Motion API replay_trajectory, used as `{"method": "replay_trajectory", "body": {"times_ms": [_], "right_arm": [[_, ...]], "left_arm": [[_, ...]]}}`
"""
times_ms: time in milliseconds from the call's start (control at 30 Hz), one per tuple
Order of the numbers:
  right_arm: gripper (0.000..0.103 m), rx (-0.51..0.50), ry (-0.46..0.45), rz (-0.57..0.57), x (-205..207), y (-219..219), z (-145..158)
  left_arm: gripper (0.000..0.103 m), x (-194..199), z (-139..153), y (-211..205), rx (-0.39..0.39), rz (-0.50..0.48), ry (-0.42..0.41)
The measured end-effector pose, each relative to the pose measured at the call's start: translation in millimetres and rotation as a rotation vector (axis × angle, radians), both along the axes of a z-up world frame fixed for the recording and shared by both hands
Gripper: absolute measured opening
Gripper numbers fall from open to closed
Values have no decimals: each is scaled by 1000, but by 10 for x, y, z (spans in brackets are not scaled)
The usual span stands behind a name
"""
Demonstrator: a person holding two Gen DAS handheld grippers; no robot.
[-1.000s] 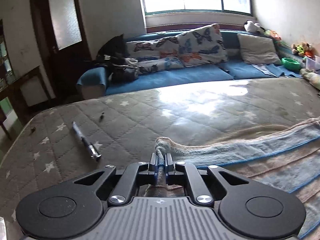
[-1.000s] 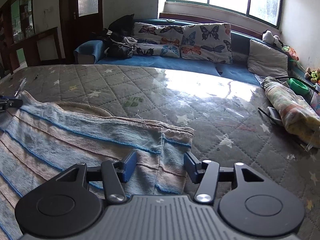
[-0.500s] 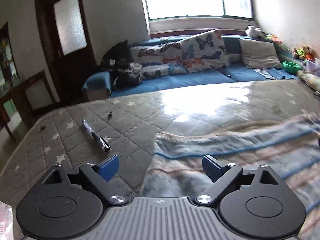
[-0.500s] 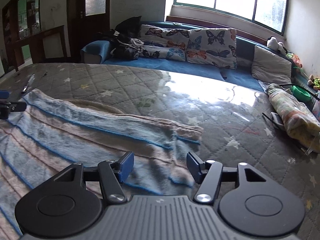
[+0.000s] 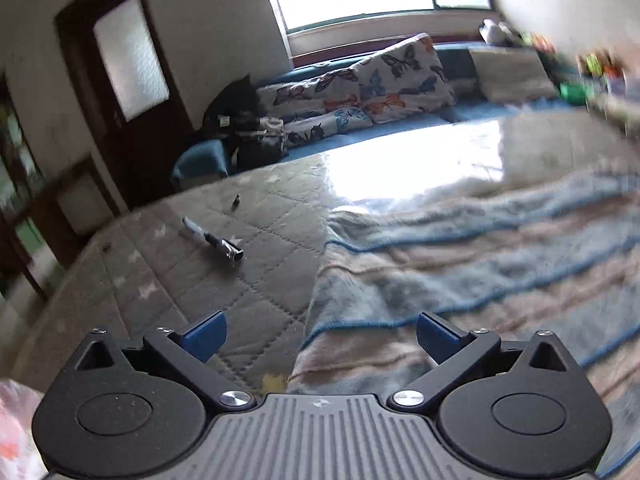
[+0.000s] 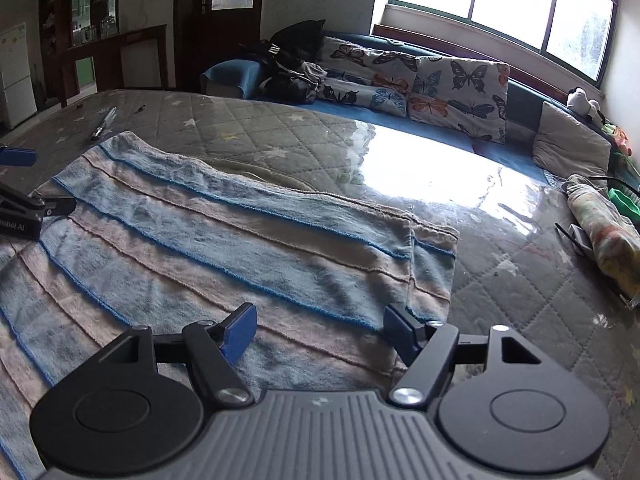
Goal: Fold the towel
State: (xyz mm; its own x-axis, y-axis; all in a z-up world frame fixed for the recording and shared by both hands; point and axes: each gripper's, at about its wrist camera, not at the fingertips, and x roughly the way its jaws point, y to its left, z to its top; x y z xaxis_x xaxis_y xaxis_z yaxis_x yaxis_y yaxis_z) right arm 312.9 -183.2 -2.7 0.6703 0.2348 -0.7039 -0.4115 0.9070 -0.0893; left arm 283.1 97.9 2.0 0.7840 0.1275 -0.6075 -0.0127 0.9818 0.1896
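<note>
towel (image 6: 224,240) lies folded once | left gripper (image 5: 320,336) and right gripper (image 6: 320,330) jaws opening, nothing pinched | next: get the short edge between each gripper's jaws, then pinch evenly

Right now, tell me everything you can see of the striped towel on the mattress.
The striped terry towel is a worn, fluffy cloth in pale blue and dusty pink bands, edged by thin bright blue lines. It lies flat on the grey quilted star-print mattress, folded once, so a lower layer sticks out beyond the upper edge at its right end. Both claws hang over it, their jaws opening: the left claw over its left edge, the right claw near its right end. Neither grips it.
</note>
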Motion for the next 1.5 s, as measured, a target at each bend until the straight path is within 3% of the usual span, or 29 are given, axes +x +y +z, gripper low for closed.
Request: {"method": "replay_trajectory", "body": {"times_ms": [133, 200, 233, 267, 300, 467, 600, 767, 900, 1033, 1133, 1367, 1433, 1500], "right_arm": [[72, -1, -2, -1, 10, 14, 15], [72, 1, -8, 2, 13, 33, 31], [72, 3, -12, 5, 14, 41, 41], [72, 4, -15, 7, 14, 49, 50], [72, 6, -18, 9, 15, 56, 60], [72, 23, -24, 30, 39, 122, 113], [72, 44, -27, 54, 71, 243, 179], [72, 60, -40, 101, 91, 421, 275], [72, 52, -42, 118, 83, 486, 269], [72, 50, -28, 106, 83, 459, 211], [72, 46, -23, 96, 84, 420, 184], [72, 47, -21, 82, 100, 329, 160], [72, 48, -19, 75, 108, 306, 147], [72, 48, -16, 66, 114, 278, 130]], "left_arm": [[96, 137, 42, 63, -123, -1, 6], [67, 175, 19, 43, -141, -9, 19], [60, 173, -4, 25, -152, -16, 27], [43, 160, -22, 8, -160, -18, 31], [34, 119, -24, -12, -159, -11, 17], [33, -176, 12, -318, -37, -129, -86], [35, -254, -54, -538, -33, -245, -47], [39, -346, -33, -589, -55, -321, -34], [39, -370, 72, -517, -43, -316, -71], [38, -151, 153, -347, -82, -217, -88], [37, 98, 127, -247, -106, -160, -52], [41, 368, -69, -228, -192, -161, 63], [34, 359, -55, -216, -206, -176, 68], [17, 331, -42, -202, -205, -192, 60]]}}
